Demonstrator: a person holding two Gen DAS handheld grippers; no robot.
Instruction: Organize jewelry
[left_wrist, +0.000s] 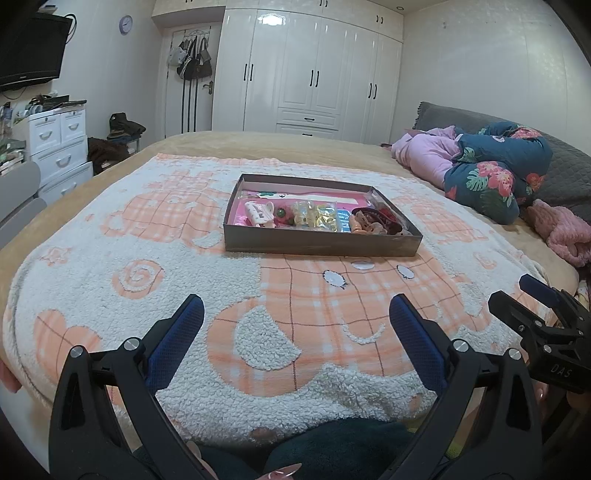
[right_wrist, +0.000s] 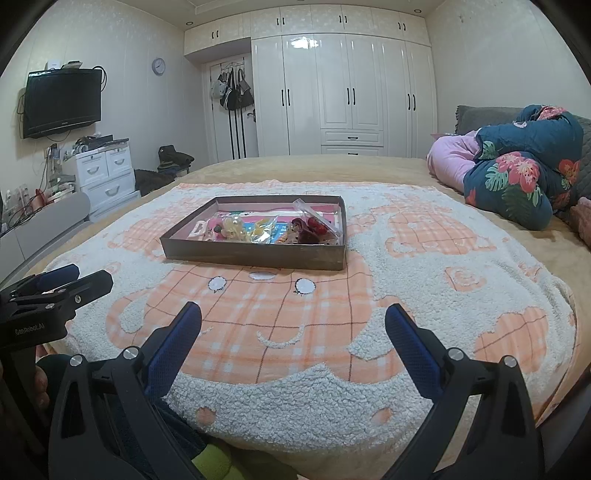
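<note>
A shallow brown box (left_wrist: 317, 245) with a pink lining sits on the orange-and-white blanket in the middle of the bed. It holds several small items: a white hair clip (left_wrist: 258, 214), yellow beads in a clear bag (left_wrist: 314, 216), and dark red pieces (left_wrist: 384, 218) at its right end. The box also shows in the right wrist view (right_wrist: 255, 258). My left gripper (left_wrist: 297, 306) is open and empty, well short of the box. My right gripper (right_wrist: 293, 314) is open and empty too, and it shows at the right edge of the left wrist view (left_wrist: 517, 295).
A folded floral quilt (left_wrist: 495, 170) and pink bedding (left_wrist: 428, 155) lie at the bed's right side. White wardrobes (right_wrist: 343, 85) fill the far wall. A white drawer unit (right_wrist: 105, 173) and a wall TV (right_wrist: 62, 101) stand on the left.
</note>
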